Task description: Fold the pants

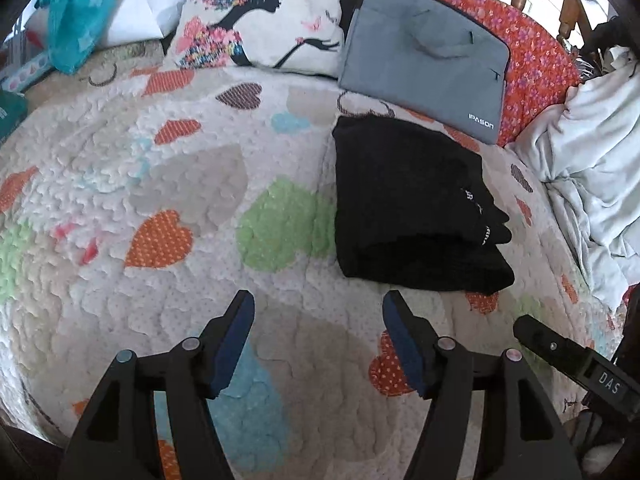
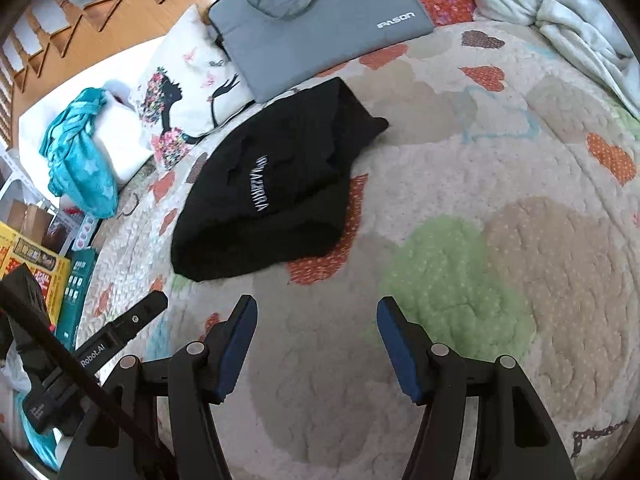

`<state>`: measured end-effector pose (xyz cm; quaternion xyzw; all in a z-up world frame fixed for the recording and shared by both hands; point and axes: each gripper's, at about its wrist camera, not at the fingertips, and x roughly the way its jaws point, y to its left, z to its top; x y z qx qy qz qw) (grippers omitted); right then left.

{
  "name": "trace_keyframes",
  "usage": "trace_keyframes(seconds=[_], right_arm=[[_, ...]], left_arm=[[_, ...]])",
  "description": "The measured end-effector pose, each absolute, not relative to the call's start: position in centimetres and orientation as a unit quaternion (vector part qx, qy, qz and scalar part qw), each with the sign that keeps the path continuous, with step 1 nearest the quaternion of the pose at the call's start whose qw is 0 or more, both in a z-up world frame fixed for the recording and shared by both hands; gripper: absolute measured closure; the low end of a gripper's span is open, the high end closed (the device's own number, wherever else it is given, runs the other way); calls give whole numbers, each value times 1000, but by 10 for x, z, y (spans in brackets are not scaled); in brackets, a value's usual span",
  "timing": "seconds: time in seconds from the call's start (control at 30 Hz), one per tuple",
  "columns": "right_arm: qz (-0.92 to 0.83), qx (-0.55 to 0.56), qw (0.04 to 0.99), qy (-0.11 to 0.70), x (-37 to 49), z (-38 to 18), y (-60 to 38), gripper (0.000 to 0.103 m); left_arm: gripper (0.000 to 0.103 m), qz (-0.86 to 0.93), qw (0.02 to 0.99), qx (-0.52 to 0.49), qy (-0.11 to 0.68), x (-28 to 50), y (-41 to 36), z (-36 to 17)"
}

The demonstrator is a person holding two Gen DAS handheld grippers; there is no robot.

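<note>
1. Lying folded on the quilt (image 1: 168,168), the black pants (image 1: 416,216) make a compact stack of layers, with white lettering showing on the top fold.
2. And the left gripper (image 1: 319,300) hovers over the quilt just short of the pants' near edge, jaws spread wide, nothing between the blue pads (image 1: 234,344).
3. Over to the right gripper (image 2: 317,306): same story, jaws wide apart and empty, above a bare patch of quilt beside a green heart.
4. From the right wrist view the pants (image 2: 280,188) sit ahead and to the left of that gripper, apart from it, with the lettering running across the upper layer.
5. Neither gripper touches the cloth.
6. Just beyond the pants lies a grey laptop bag (image 1: 428,64), its near edge close to the far edge of the stack; whether they touch I cannot tell.
7. Left of the bag stands a printed pillow (image 1: 264,20) showing a woman's silhouette.
8. A teal cloth (image 1: 80,12) is draped further left.
9. A pale crumpled blanket (image 1: 592,152) is heaped on the right, well apart from the pants.
10. At the edge of each view, the tip of the other gripper peeks in.
</note>
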<state>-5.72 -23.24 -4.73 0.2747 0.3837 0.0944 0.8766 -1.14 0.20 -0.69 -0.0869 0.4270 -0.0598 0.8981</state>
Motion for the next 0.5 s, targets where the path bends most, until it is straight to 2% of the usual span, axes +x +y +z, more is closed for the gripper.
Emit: trace_keyframes(seconds=[0.5], right_arm=[[59,253,890,375,-48,-46,-233,35]], left_arm=[[37,-37,896,-39,441,-8,-15,-15]])
